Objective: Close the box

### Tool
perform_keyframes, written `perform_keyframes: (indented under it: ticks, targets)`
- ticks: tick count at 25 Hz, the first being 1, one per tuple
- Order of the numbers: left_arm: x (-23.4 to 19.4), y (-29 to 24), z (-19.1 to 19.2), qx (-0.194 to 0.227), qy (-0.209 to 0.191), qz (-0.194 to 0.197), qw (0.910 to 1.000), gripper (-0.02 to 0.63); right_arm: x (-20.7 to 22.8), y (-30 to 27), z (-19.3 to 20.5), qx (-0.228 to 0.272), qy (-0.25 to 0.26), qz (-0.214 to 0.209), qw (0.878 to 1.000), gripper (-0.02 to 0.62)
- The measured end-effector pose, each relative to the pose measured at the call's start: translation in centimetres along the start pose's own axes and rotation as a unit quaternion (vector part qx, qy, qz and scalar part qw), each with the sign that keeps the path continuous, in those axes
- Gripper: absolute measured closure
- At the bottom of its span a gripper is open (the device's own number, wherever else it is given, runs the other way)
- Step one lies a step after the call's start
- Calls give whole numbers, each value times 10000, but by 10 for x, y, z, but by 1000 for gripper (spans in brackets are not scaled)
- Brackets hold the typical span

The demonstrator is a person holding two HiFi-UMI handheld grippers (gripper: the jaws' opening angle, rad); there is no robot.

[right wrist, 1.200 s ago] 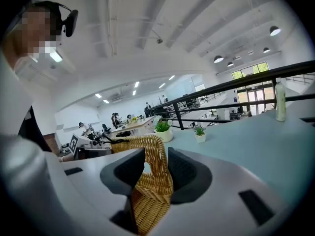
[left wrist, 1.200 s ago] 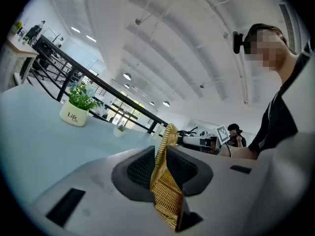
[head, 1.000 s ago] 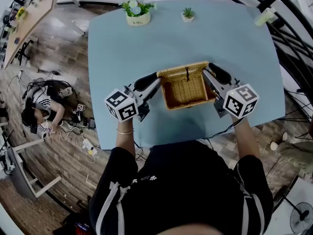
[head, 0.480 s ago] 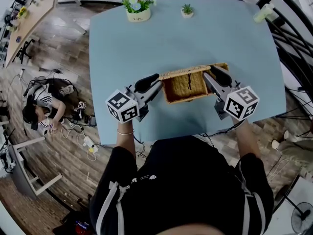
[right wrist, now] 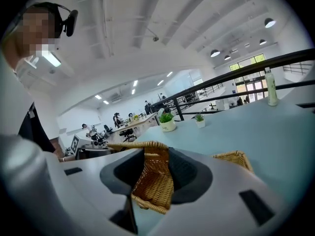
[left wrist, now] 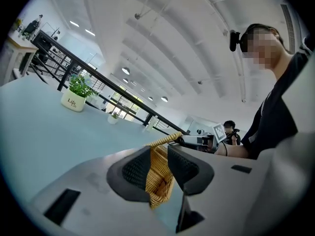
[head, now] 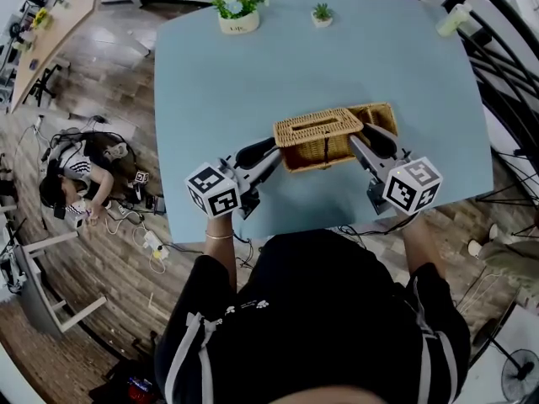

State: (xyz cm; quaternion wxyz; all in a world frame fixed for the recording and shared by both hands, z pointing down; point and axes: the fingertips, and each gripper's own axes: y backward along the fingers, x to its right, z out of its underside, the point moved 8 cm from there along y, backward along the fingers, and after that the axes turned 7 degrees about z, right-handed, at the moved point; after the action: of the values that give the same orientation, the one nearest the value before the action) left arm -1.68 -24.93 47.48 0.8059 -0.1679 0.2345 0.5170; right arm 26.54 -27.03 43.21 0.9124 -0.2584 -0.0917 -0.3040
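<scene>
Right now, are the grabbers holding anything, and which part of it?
Yes, the wicker box. The left gripper has the box's left end wall between its jaws, which are opening. The right gripper is clamped on its right end wall.

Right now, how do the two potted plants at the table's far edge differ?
Seen from the head view, the left plant is clearly larger than the right plant. The left plant carries pale flowers; the right plant shows only green. Both stand in white pots on the blue table.
</scene>
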Motion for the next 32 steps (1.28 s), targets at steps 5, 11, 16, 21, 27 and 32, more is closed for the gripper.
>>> perform_keyframes:
  ticks: [5, 11, 16, 21, 27, 32]
  targets:
    - [7, 1, 10, -97, 67, -87, 9999, 515, -1, 3, 15, -180, -44, -15, 9998, 442]
    - [13, 2, 22, -293, 131, -254, 9992, 515, -1, 9, 31, -401, -35, 35, 9992, 442]
    - [14, 5, 34, -291, 351, -409, 9981, 515, -1, 9, 42, -530, -96, 76, 9985, 442]
    - [17, 4, 45, -301, 494, -592, 9966, 515, -1, 9, 53, -639, -172, 75, 9978, 443]
    - [22, 0, 54, -421, 515, -689, 9954, 515, -3, 9, 62, -785, -114, 102, 9968, 443]
    - [26, -2, 57, -505, 487, -756, 9947, 515, -4, 11, 64, -867, -96, 73, 9962, 442]
